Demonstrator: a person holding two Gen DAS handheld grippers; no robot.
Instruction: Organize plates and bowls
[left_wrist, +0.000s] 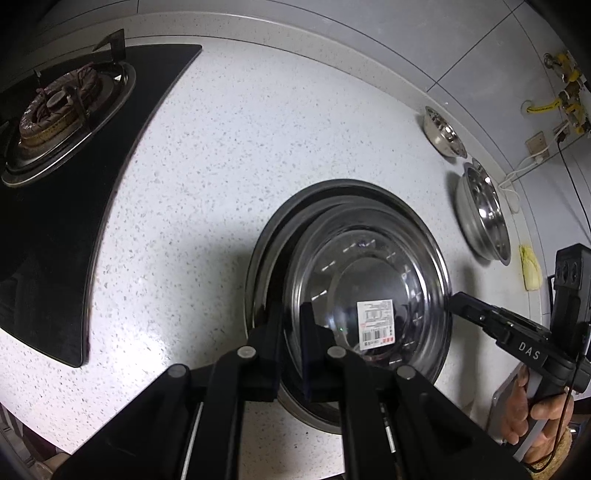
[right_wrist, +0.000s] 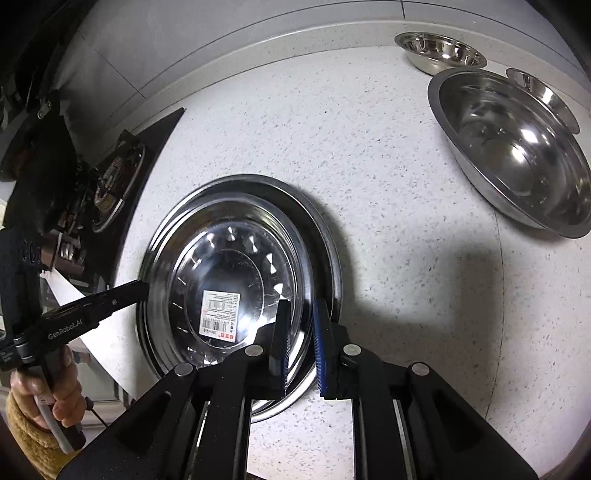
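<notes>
Speckled white desk underneath everything, a black glass gas hob with its burner off to the far left. Near the desk's front edge, a stack of stainless steel plates: a wide lower plate flat on the desk, a smaller upper plate nested on it and shifted off-centre, a white barcode label stuck to its middle. Well apart toward the back wall, a large steel bowl and, beyond it, a smaller steel bowl, with the rim of another small bowl just behind the large one — probably waiting to be nested by size. Left gripper narrowly parted astride the upper plate's rim on one side, one finger inside the dish and one outside; contact not clear enough to call a clamp. Right gripper opposite, blue-ridged pads likewise straddling the rim with a visible gap. Two-sided approach presumably chosen to lift or centre a thin, slippery plate evenly, without tilting or scraping. Small yellow cloth-like scrap by the wall, irrelevant.
</notes>
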